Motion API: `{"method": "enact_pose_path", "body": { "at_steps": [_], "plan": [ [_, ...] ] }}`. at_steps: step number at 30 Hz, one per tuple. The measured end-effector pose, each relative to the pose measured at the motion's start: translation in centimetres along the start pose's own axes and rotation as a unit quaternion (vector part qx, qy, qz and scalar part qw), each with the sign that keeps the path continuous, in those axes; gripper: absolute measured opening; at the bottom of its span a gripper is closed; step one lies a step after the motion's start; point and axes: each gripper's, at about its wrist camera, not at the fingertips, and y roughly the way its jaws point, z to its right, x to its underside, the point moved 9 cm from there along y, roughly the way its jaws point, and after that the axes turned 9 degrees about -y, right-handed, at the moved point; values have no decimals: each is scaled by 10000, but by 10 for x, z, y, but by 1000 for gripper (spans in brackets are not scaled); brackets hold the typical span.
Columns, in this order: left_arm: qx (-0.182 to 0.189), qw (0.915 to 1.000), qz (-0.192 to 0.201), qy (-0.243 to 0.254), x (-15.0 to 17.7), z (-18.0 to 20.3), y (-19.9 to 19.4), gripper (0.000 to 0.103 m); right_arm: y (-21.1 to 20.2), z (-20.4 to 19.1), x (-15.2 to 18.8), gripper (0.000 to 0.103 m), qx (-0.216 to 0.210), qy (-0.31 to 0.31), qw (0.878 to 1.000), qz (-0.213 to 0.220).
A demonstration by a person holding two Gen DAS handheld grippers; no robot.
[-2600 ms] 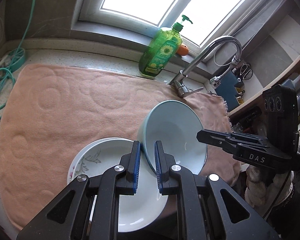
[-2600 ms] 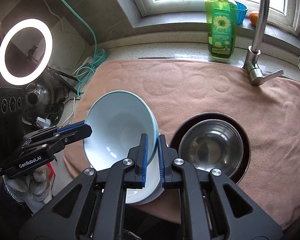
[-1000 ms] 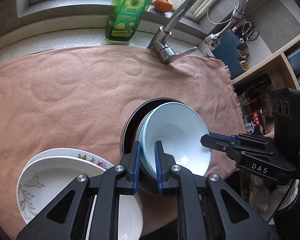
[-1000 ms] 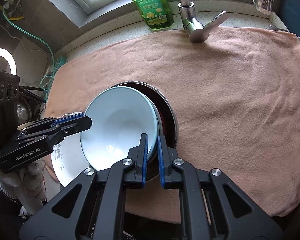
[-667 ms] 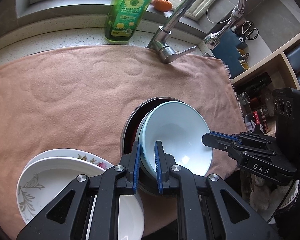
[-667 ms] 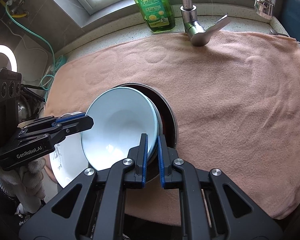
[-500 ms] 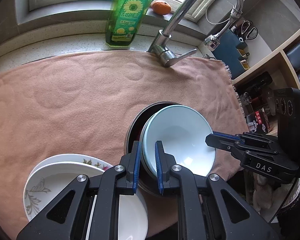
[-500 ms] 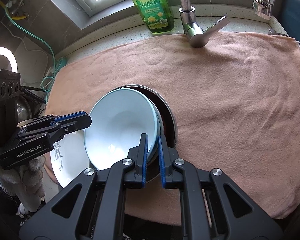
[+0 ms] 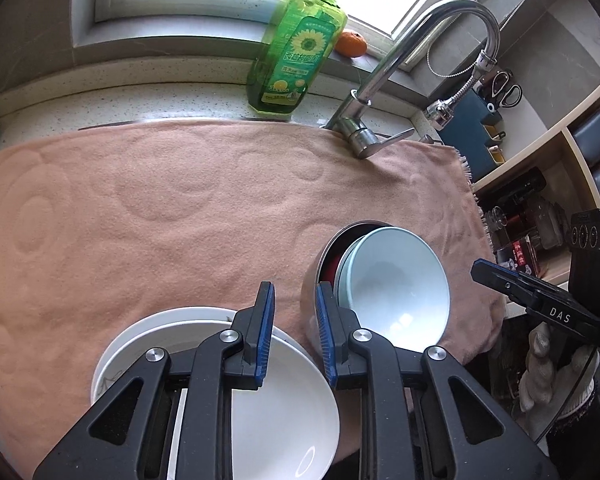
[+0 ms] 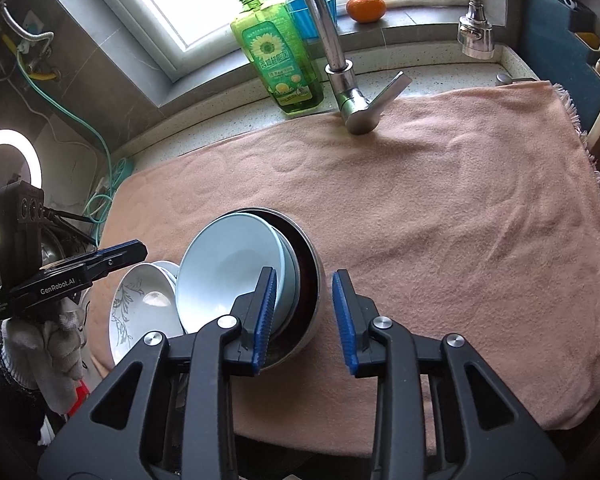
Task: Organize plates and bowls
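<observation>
While both grippers hang over the near edge of the peach towel (image 10: 440,216), neither one grips anything. The left gripper (image 9: 294,334) has its blue-padded jaws spread apart, with bare towel showing in the gap; it sits over the far rim of the white plates (image 9: 260,408), and its right-hand finger is just beside the wall of the steel bowl (image 9: 314,280). The right gripper (image 10: 305,318) is spread wider, its jaws straddling the near right rim of that same steel bowl (image 10: 316,280) without closing on it.

The pale blue bowl (image 10: 228,268) rests inside the steel bowl, tilted toward the left, on top of a second pale bowl nested under it. Seen from the right wrist, this stack sits at about 10 o'clock from the jaws, and the white plates (image 10: 140,308), the top one with a grey leaf pattern, lie just beside it at 9 o'clock, near the towel's left edge.

At 12 o'clock, beyond the towel, a green dish soap bottle (image 10: 276,64) stands on the counter beside the chrome faucet (image 10: 340,60), with a small orange (image 10: 366,7) on the windowsill behind them.
</observation>
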Motion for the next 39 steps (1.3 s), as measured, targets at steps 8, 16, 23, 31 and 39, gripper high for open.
{"method": "enact_pose_path", "body": {
  "at_steps": [8,16,23,31,39],
  "plan": [
    [69,9998,-166,36,13,6,13,20,7,9,18,30,-11,276,9996,-52],
    [40,9997,-247,63,15,9,24,20,24,9,31,30,-269,590,9975,-287],
    [103,9991,-409,-79,15,7,34,19,33,6,33,30,-462,717,9957,-371],
    [140,9982,-532,-227,16,5,39,19,39,4,34,24,-550,792,9943,-449],
    [105,9982,-582,-112,17,10,44,14,44,3,36,16,-579,815,9935,-543]
  ]
}}
